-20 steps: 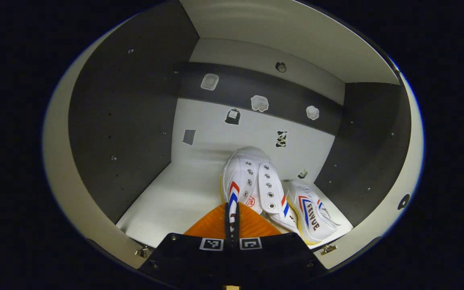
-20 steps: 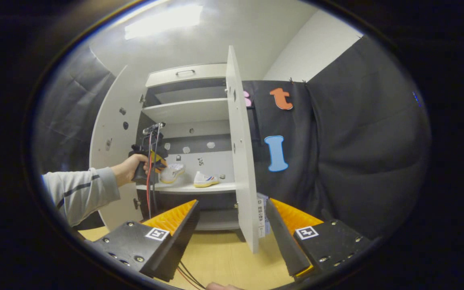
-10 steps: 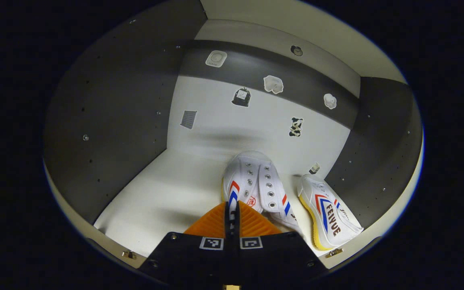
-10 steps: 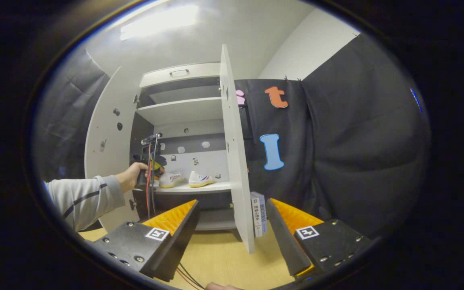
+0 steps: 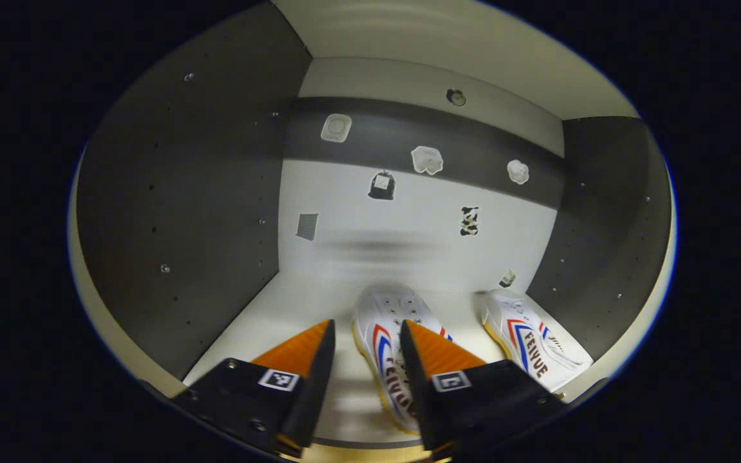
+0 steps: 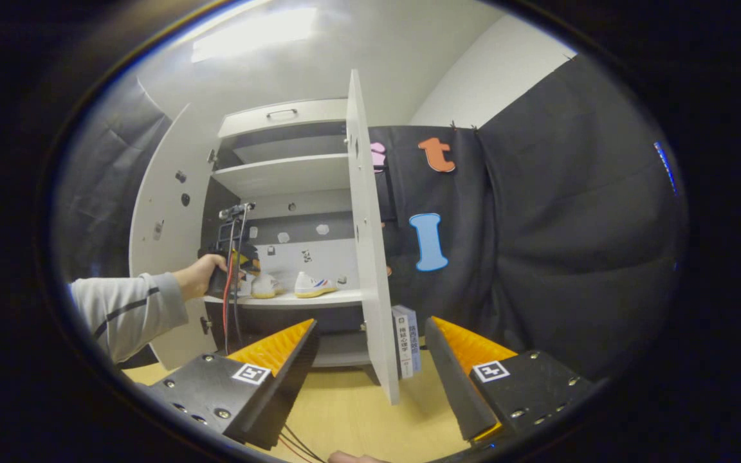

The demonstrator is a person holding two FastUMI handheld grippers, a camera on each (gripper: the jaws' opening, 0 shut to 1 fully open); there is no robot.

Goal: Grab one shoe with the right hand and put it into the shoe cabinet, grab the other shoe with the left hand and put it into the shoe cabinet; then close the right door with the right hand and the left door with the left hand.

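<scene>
left gripper view: the left gripper (image 5: 361, 334) is seen with jaws apart, holding nothing; one shoe (image 5: 388, 341) lies on the shelf (image 5: 267, 321) at lower centre, partly between the fingers.
second shoe: the other shoe (image 5: 531, 337) is set at lower right, beside the cabinet side wall.
right gripper view: the right gripper (image 6: 370, 337) is held with jaws apart and empty, well back from the shoe cabinet (image 6: 280, 173).
doors: the right door (image 6: 364, 238) at centre frame and the left door (image 6: 161, 225) at left are both open.
risk: the near shoe could be dragged out by a finger on withdrawal.
risk at closing: a heel overhanging the shelf edge could block a door.
</scene>
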